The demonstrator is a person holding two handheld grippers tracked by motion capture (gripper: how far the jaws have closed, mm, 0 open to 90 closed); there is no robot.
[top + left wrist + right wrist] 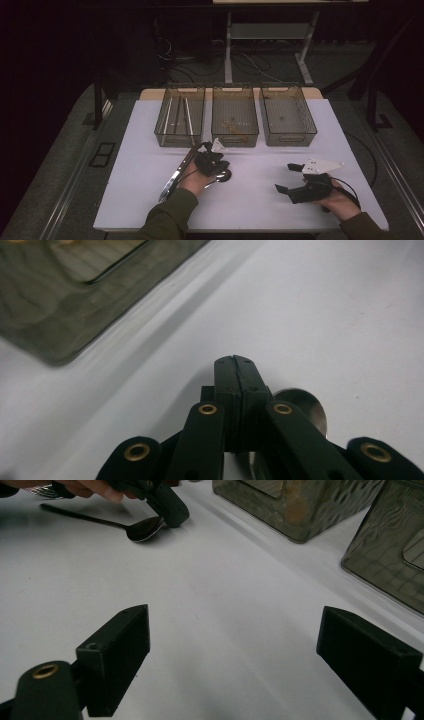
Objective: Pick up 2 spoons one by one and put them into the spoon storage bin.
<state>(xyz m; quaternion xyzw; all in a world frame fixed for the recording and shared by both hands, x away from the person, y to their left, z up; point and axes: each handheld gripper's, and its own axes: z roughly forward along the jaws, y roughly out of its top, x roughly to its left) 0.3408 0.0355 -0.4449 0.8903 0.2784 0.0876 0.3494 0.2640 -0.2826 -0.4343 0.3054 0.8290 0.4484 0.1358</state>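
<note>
Spoon (142,529) flat on the table (260,200), its bowl touching my closed left tongs (235,362). Right tongs (235,655) gape, empty. I judge it light, stiff, slippery steel: best pinched across the thin handle, beside the bowl.

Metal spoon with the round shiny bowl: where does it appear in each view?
High view: metal spoon lower centre, by the left hand.
Left gripper view: bowl bottom right, behind the jaws.
Right gripper view: spoon top left.
Shared landmark: shut left gripper at its bowl.
</note>
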